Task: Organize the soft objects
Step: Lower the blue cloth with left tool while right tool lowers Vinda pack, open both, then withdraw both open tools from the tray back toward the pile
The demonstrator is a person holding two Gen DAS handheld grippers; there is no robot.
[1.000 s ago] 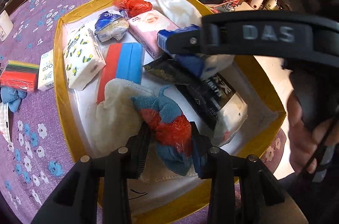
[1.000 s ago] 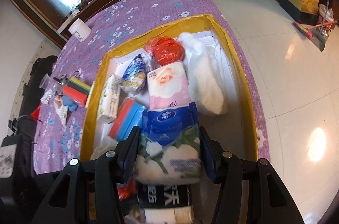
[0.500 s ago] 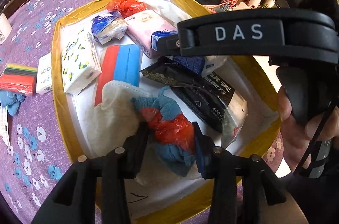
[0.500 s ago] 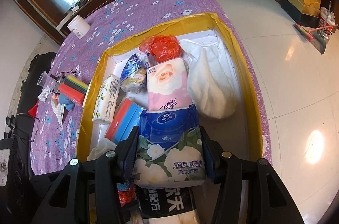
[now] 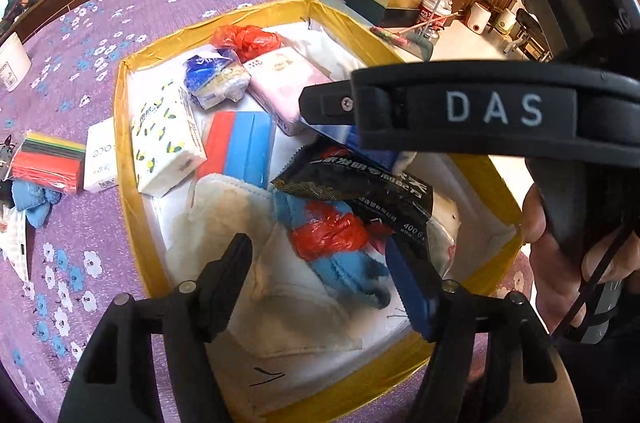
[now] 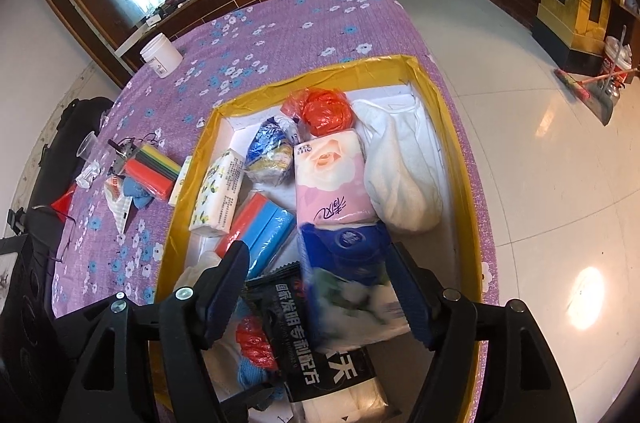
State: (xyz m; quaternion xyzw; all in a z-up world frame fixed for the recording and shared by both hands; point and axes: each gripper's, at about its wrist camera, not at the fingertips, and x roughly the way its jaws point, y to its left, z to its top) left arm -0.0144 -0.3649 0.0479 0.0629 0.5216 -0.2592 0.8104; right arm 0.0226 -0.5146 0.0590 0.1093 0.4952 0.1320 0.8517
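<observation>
A yellow-rimmed box (image 5: 132,191) (image 6: 192,207) on the purple flowered tablecloth holds several soft items. My left gripper (image 5: 320,283) is open above a blue cloth wrapped with red plastic (image 5: 332,243), which lies on a cream cloth (image 5: 240,223). My right gripper (image 6: 320,287) is open; the blue-and-white tissue pack (image 6: 352,287) sits blurred between its fingers, lying on a black packet (image 6: 316,343). In the box too are a pink tissue pack (image 6: 332,183), a lemon-print tissue pack (image 5: 164,139), a red-and-blue sponge (image 5: 240,147), a red bag (image 6: 326,111) and a white cloth (image 6: 400,175).
Outside the box on the left lie a striped sponge stack (image 5: 48,159), a small white tissue pack (image 5: 100,155) and a blue cloth (image 5: 32,199). A white jar (image 6: 160,55) stands at the table's far side. The table edge and tiled floor are to the right.
My left gripper opened and let the blue-and-red cloth drop onto the cream cloth. My right gripper opened and released the blue-and-white tissue pack, which is settling into the box.
</observation>
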